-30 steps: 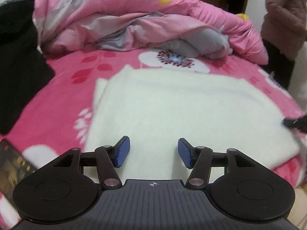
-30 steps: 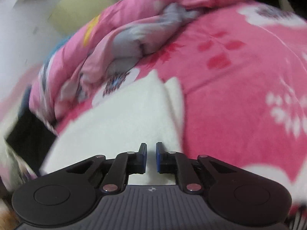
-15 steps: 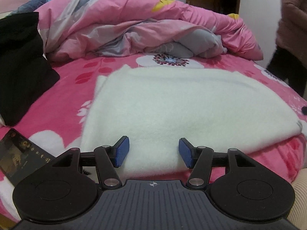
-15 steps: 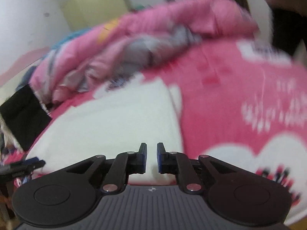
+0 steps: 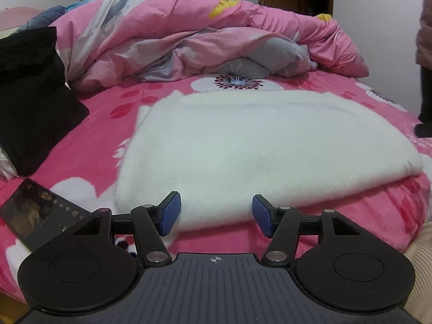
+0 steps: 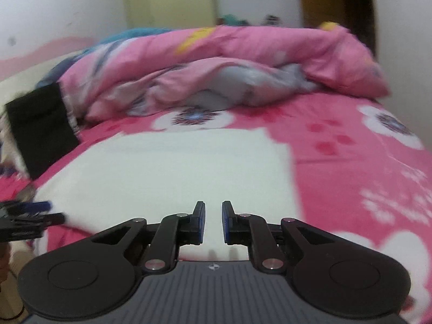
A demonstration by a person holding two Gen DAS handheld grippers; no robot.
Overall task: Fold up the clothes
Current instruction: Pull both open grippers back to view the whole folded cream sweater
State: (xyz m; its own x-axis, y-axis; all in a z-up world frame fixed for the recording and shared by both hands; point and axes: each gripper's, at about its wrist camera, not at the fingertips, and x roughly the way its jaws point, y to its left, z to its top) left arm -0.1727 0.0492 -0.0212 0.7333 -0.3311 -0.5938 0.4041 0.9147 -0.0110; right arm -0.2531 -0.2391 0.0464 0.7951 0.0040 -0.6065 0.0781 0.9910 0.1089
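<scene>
A white fleecy garment (image 5: 256,148) lies folded flat on the pink flowered bed sheet (image 5: 102,135), its near edge at the bed's front. My left gripper (image 5: 216,213) hovers open just in front of that near edge, with nothing between its blue pads. In the right wrist view the same garment (image 6: 167,178) spreads ahead. My right gripper (image 6: 213,221) sits over the garment's near right part, its pads almost together and holding nothing. The left gripper's tip (image 6: 29,216) shows blurred at the far left of that view.
A bunched pink and grey quilt (image 5: 202,35) fills the back of the bed. A black garment (image 5: 29,94) lies at the left, with a dark phone (image 5: 37,216) below it. A person in a pink jacket (image 5: 425,27) stands at the right edge.
Both grippers have pulled back and dropped lower toward the bed's front edge. The right view has swung to face straight across the garment. The finger gaps are unchanged.
</scene>
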